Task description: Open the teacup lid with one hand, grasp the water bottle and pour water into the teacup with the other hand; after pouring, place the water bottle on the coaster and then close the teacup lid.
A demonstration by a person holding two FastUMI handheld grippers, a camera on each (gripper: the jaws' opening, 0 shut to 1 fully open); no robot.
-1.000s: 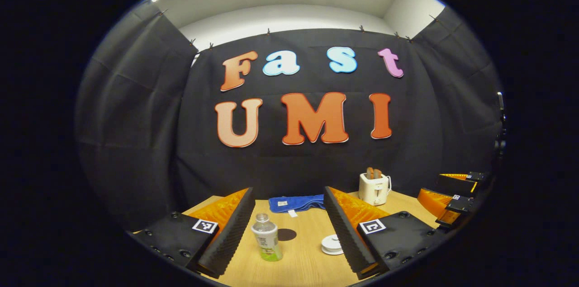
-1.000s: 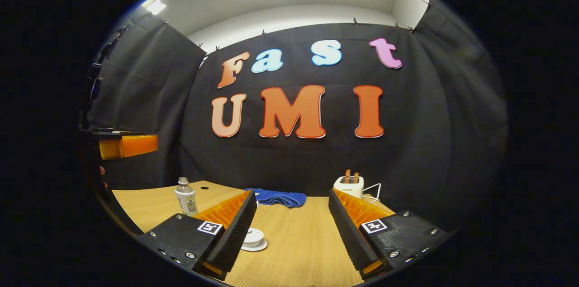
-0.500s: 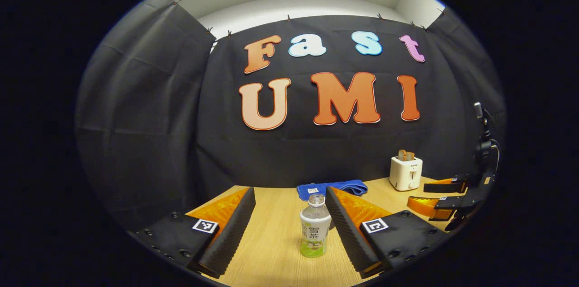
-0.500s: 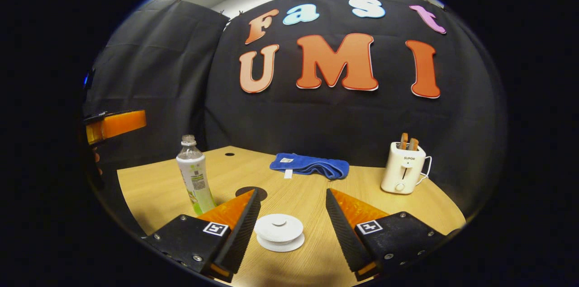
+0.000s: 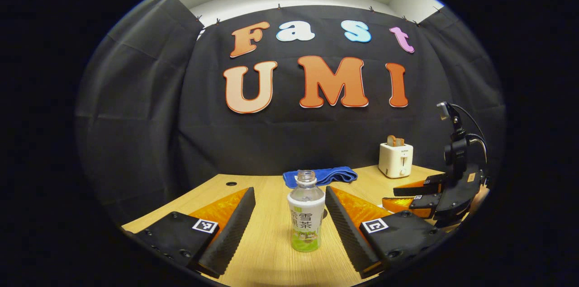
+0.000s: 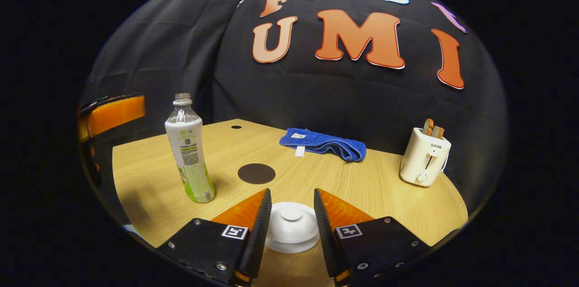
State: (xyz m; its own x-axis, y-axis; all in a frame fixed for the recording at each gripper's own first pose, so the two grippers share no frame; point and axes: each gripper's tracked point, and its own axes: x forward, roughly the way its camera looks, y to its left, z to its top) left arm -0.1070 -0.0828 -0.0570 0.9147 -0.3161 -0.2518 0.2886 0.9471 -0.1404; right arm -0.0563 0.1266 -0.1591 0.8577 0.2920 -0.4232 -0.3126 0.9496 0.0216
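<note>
My right gripper (image 6: pixel 291 203) brackets the teacup lid (image 6: pixel 291 223), contact unclear, cup hidden beneath. My left gripper (image 5: pixel 289 205) gapes around the uncapped water bottle (image 5: pixel 306 219), its contents indistinct.

Right claw (image 6: pixel 291 214) straddles the teacup lid (image 6: pixel 291 228); water bottle (image 6: pixel 190 151) stands upright

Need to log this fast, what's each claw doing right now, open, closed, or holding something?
Left claw: open, bottle standing between its fingers, not gripped.
Right claw: open, fingers either side of the teacup lid, not clearly pressing on it.
</note>
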